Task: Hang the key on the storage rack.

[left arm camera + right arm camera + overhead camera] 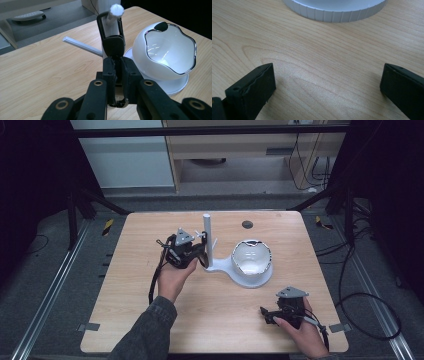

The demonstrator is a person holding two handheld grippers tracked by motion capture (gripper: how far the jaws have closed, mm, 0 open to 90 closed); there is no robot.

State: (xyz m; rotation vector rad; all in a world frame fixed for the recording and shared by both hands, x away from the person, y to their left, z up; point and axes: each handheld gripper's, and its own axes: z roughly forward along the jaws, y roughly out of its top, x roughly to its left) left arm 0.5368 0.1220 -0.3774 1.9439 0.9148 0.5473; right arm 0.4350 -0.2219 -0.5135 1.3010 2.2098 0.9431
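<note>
From the high view the left gripper (192, 251) sits at the white plastic stand's upright post (207, 239), beside the glossy white bowl (251, 260); its own view shows jaws clamped on a black looped strap (111, 35) hooked over a white peg (115, 13), seemingly to hang it; the right gripper (327, 85) rests idle, jaws wide and empty, above the wooden table (317, 55).
</note>
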